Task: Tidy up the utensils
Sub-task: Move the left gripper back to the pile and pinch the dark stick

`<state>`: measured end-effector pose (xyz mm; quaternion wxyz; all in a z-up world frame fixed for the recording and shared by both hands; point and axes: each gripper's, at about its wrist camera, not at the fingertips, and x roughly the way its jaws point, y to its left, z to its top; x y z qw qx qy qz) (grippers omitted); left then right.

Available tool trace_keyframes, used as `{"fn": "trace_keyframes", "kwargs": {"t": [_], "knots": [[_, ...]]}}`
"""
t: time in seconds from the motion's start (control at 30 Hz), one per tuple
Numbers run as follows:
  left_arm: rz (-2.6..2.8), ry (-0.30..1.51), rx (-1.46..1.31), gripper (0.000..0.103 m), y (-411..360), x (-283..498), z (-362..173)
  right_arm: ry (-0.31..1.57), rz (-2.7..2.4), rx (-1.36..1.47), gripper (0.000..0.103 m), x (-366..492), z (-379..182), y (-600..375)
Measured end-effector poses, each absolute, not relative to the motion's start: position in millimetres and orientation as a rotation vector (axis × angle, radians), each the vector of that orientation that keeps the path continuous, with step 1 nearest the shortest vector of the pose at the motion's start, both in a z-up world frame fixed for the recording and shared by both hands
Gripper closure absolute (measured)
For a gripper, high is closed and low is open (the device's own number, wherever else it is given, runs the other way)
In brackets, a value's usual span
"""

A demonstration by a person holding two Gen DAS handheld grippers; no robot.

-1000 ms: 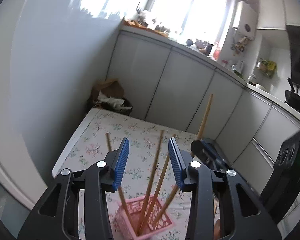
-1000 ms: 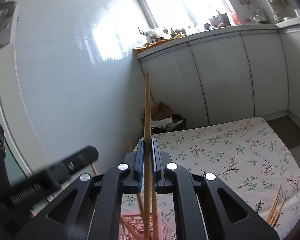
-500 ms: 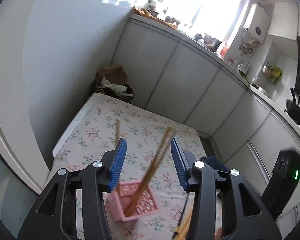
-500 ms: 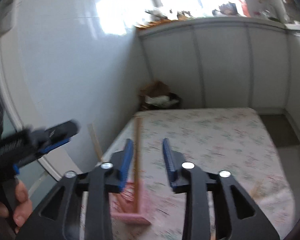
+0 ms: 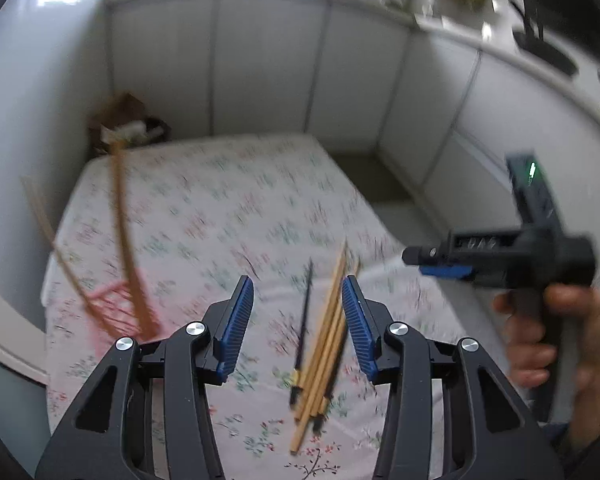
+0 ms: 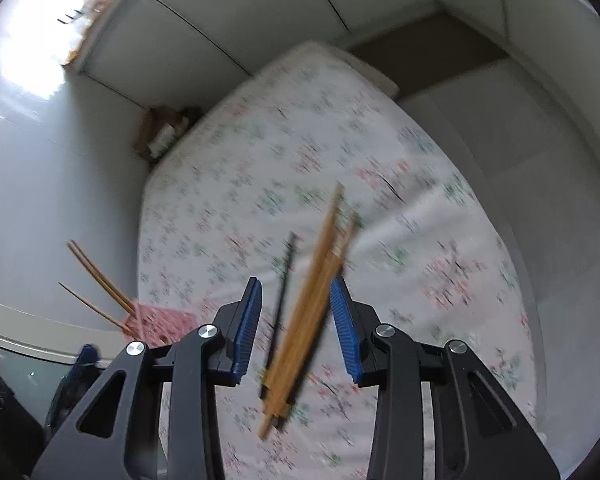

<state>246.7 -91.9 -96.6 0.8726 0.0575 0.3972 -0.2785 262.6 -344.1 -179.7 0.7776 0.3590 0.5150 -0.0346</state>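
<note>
I am swinging both grippers away from the pink basket [image 5: 120, 308], which a second ago sat right under my fingers and is now sitting off at the near left of the floral tablecloth [image 5: 220, 208], four bamboo chopsticks [image 5: 120, 232] leaning out of it. My right gripper [image 6: 296, 320], a second ago pinching one stick, is now spread and holding nothing, so that stick is delivered. My left gripper [image 5: 298, 320] is spread too. Both are now pointing at the loose pile of chopsticks [image 5: 324, 344] lying near me, a dark chopstick [image 5: 304, 320] beside it, probably my next pick.
</note>
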Motion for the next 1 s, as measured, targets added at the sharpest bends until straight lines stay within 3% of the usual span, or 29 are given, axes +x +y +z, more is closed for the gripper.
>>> {"fn": "trace_keyframes", "kwargs": {"t": [0.13,0.5,0.6,0.7,0.8,1.0], "knots": [[-0.594,0.944,0.171,0.059,-120.4,266.6,-134.8,1.206,-0.083,0.793,0.068,256.8,-201.6,-340.4],[-0.52,1.123,0.24,0.066,-172.8,327.2,-220.0,1.193,-0.091,0.875,0.072,257.7,-207.1,-360.4],[-0.492,1.15,0.29,0.074,-175.8,333.1,-237.7,1.221,-0.097,0.851,0.074,262.2,-214.5,-359.3],[-0.475,1.138,0.352,0.075,-181.1,334.9,-247.6,1.258,-0.079,0.854,0.076,267.6,-225.6,-355.0],[-0.505,1.144,0.398,0.098,-189.1,329.2,-247.6,1.297,-0.061,0.828,0.078,274.6,-236.7,-344.9],[-0.511,1.102,0.34,0.099,-178.9,321.6,-231.2,1.353,-0.047,0.78,0.08,287.6,-255.2,-325.5]]}}
